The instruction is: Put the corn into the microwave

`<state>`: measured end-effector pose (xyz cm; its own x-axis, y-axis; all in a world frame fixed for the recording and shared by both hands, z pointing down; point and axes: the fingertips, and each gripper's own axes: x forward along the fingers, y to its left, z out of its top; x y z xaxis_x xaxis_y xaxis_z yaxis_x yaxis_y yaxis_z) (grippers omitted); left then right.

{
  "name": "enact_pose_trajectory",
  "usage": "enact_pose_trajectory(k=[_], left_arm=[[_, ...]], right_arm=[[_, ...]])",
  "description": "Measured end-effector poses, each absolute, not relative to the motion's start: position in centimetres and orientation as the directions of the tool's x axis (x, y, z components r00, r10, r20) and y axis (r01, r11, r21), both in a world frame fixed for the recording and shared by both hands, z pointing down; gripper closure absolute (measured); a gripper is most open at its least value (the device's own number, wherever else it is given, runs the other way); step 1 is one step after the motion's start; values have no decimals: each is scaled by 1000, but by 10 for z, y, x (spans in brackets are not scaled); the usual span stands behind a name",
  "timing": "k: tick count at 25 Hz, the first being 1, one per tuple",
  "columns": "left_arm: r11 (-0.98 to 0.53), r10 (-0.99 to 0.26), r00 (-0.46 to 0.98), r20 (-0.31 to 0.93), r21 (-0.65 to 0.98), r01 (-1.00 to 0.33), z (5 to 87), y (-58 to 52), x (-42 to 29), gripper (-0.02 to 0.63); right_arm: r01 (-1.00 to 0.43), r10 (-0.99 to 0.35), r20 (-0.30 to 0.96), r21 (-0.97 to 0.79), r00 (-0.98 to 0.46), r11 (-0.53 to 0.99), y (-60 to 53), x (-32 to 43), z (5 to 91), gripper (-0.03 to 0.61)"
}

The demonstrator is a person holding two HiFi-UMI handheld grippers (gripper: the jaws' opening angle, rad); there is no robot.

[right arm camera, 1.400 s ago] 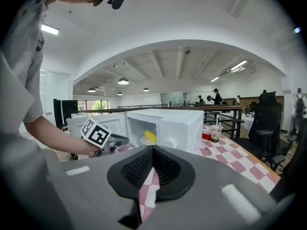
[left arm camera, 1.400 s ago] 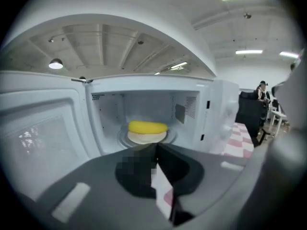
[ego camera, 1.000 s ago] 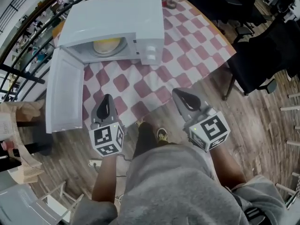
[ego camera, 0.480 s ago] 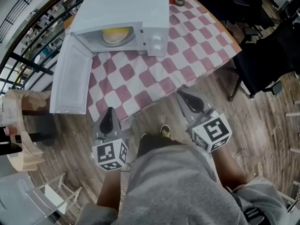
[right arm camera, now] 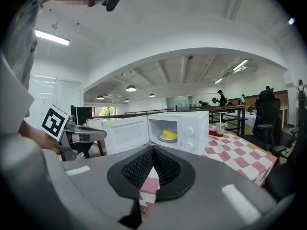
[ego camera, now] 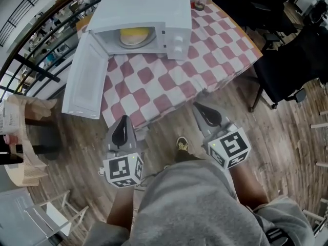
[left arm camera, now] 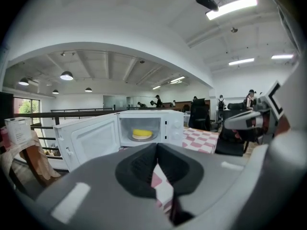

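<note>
**Left hand-held gripper** (ego camera: 122, 126): jaws pressing together, carrying nothing. It is hanging just off the tabletop's near edge, over the wooden floor (ego camera: 287, 127), and pointing slightly downward towards the microwave.

**Right hand-held gripper** (ego camera: 203, 111): likewise clenched and empty, hanging beside the near edge, well apart from its partner.

**Tabletop** (ego camera: 205, 60): wearing a red-and-white checked cloth.

**Microwave** (ego camera: 154, 12): sitting at the far left corner, its door (ego camera: 84, 83) swinging wide open past the left edge.

**Corn** (ego camera: 134, 34): lying on a plate (right arm camera: 163, 139) inside the microwave cavity, so the task is looking done apart from the door.

**Handling (judgement):** the corn is probably stiff, light, rounded and liable to roll. Gripping across the middle of its length, with moderate squeeze, would be serving best.

**Cup** (ego camera: 199, 3): standing at the far edge, right of the microwave.

**Left forearm** (ego camera: 117, 201) and **right forearm** (ego camera: 247, 181): both extending forward from the person's waist, held low and roughly parallel.
</note>
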<state>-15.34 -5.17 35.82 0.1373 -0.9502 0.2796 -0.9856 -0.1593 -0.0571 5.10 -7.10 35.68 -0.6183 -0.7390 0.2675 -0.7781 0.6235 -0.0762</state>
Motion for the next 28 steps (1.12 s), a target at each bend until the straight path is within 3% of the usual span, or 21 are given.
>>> enact_pose_trajectory(k=[28], left_arm=[[-180, -963, 168, 210, -38, -983, 328, 120, -180, 604]], right_arm=[[-802, -782, 253, 38, -569, 596, 78, 22, 327, 578]])
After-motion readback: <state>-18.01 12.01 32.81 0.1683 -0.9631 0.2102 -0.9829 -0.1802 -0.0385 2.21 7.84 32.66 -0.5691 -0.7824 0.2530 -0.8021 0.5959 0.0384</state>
